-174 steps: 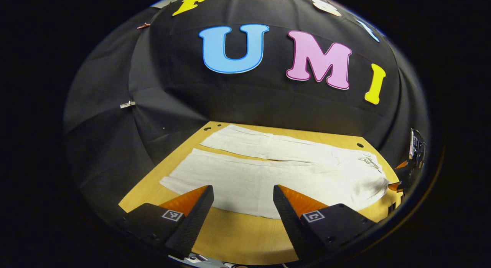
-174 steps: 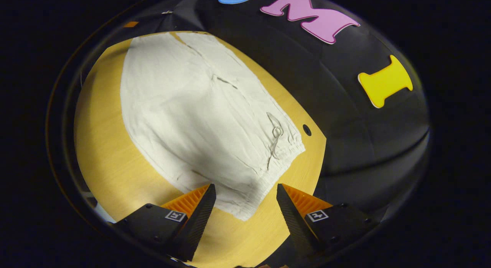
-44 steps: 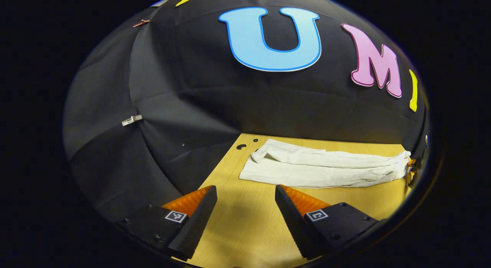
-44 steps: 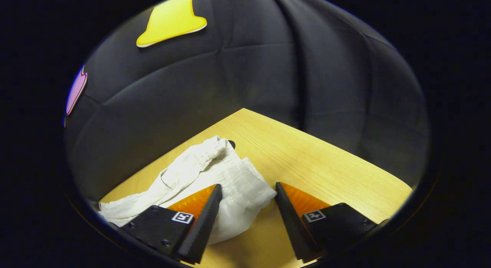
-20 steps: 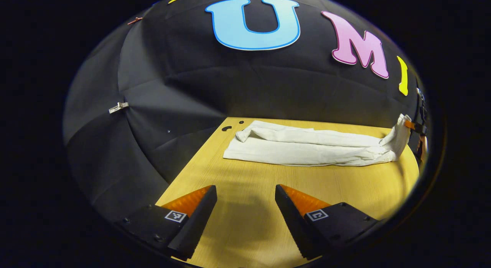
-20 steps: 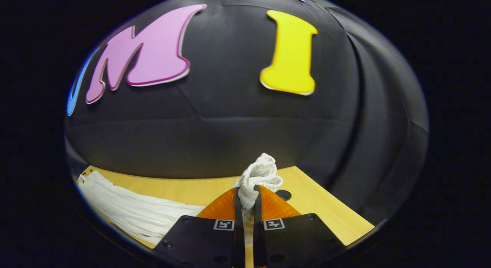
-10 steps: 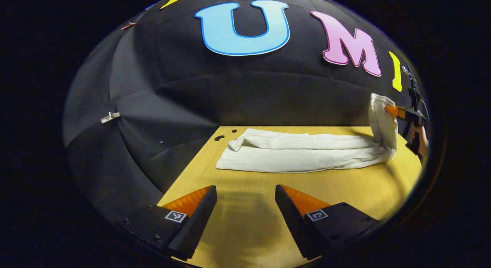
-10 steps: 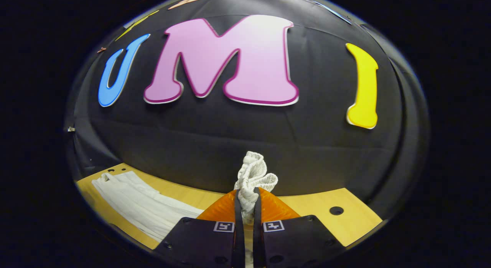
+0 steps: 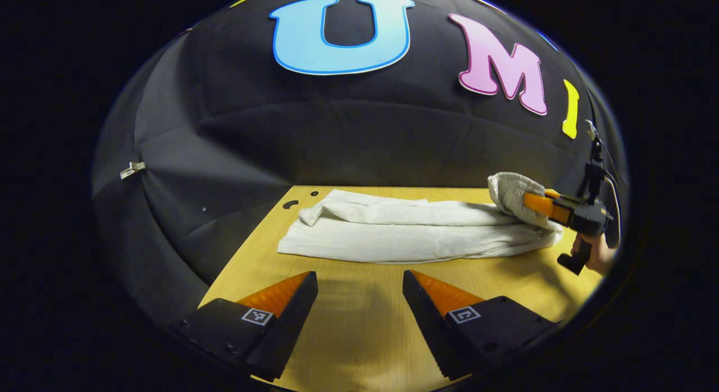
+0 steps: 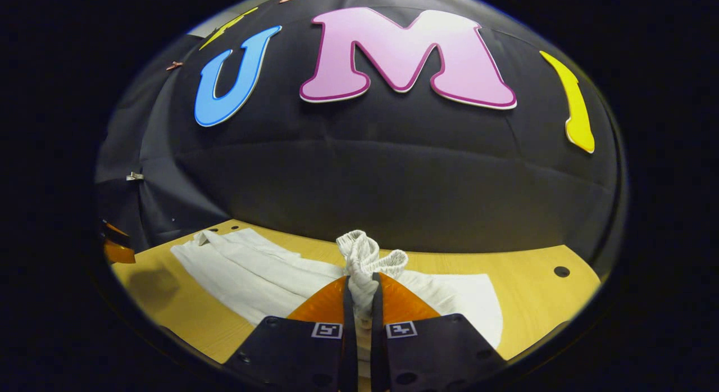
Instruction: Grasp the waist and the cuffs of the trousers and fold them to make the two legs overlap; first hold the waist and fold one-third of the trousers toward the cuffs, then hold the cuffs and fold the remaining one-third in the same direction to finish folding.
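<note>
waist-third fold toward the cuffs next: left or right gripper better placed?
Right. The right gripper is shut on the bunched waist, lifted over the trousers. The left gripper hangs open over bare table, short of the cuffs, holding nothing.

White trousers [image 9: 404, 235] lengthwise on the table, legs apparently overlapped, bunched waist [image 10: 368, 257] lifted.

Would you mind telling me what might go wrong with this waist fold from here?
The right gripper pinches only a bunched part of the waist, so the fold may land crooked. The left gripper hovers open over the table, so nothing pins the trousers; they might drag along.
</note>
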`<action>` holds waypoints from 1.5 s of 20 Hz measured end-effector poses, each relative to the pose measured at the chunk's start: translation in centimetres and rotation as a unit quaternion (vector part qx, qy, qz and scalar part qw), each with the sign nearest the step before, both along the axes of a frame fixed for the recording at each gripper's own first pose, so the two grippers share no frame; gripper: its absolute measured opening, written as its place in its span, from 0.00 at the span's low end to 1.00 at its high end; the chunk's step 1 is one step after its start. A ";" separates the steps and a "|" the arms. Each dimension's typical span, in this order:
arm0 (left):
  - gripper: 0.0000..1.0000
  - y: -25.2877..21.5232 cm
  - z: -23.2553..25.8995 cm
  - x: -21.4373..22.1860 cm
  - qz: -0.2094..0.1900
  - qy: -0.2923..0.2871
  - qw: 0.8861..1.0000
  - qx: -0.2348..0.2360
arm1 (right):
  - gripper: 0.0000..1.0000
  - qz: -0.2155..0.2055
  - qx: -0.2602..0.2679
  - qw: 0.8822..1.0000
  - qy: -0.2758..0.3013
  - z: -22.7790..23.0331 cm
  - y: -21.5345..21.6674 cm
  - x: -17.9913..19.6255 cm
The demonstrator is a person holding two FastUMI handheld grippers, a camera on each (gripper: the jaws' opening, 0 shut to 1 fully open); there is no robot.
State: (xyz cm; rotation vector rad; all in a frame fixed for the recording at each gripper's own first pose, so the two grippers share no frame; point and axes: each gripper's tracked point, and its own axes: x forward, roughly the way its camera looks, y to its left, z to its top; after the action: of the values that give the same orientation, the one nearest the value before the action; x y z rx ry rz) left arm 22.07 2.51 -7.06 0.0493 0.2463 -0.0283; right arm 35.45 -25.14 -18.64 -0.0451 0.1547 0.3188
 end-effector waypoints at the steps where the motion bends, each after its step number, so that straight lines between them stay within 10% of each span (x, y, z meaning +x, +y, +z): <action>1: 0.97 0.3 0.5 0.6 0.005 -0.004 1.000 -0.002 | 0.15 0.006 0.007 1.000 0.009 0.2 -0.3 0.6; 6: 0.97 2.9 3.6 4.7 0.038 -0.040 0.998 -0.026 | 0.37 0.056 0.030 0.996 0.068 -2.2 -0.7 3.7; 9: 0.97 5.6 3.3 7.6 0.051 -0.029 0.998 0.010 | 0.96 0.054 0.008 0.992 0.111 -4.6 -1.3 0.8; 23: 0.94 11.2 -5.1 19.9 -0.012 0.088 0.992 0.091 | 0.99 0.018 0.019 0.982 0.187 -2.0 -15.1 -12.6; 30: 0.96 10.5 -5.0 22.2 -0.038 0.085 0.996 0.016 | 0.99 -0.032 0.022 0.979 0.199 -0.6 -20.0 -15.1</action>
State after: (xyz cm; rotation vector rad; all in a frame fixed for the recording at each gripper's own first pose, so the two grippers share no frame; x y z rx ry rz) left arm 44.30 13.04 -12.01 0.0882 0.4156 -0.1041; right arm 20.36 -45.10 -19.28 0.0683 0.5451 0.2649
